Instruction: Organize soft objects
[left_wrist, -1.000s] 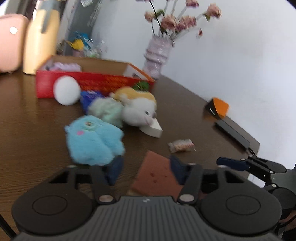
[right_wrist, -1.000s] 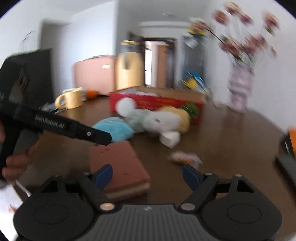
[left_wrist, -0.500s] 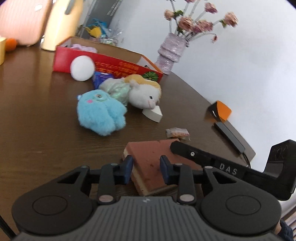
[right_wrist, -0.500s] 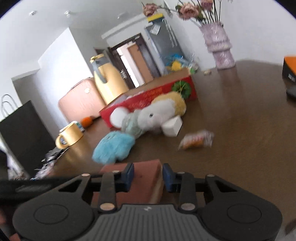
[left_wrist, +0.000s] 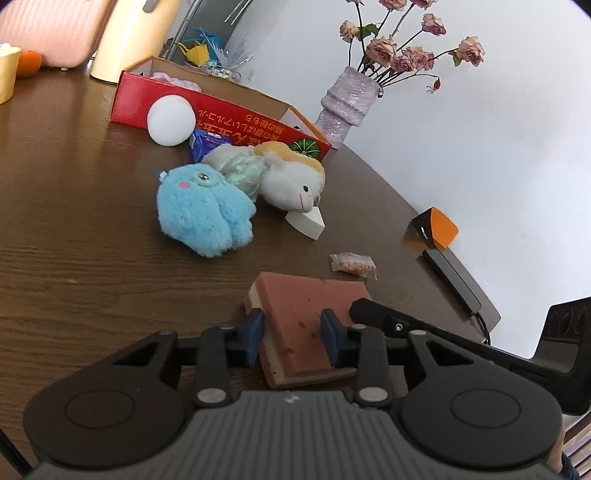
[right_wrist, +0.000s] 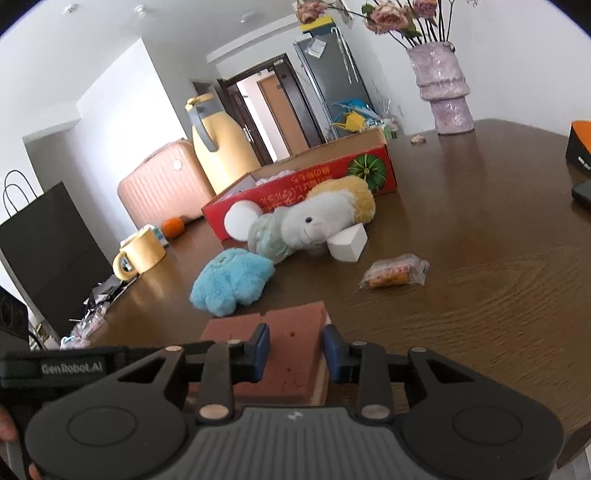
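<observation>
Both closed in since a second ago: left hand-held gripper (left_wrist: 291, 334) clamps rust-red rectangular sponge block (left_wrist: 306, 314); right hand-held gripper (right_wrist: 294, 350) closing on it. Two-handed lift toward open red cardboard box (left_wrist: 236, 114) likely next.

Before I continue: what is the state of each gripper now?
Left gripper: shut on the sponge.
Right gripper: closing on the same sponge.

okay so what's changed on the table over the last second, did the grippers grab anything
Both grippers closed in on the brown sponge. The left gripper went from open beside it to clamped on one end. The right gripper went from wide open to gripping the other end, its jaws closing. The blue plush, white lamb plush, white ball and red box stayed put.
</observation>
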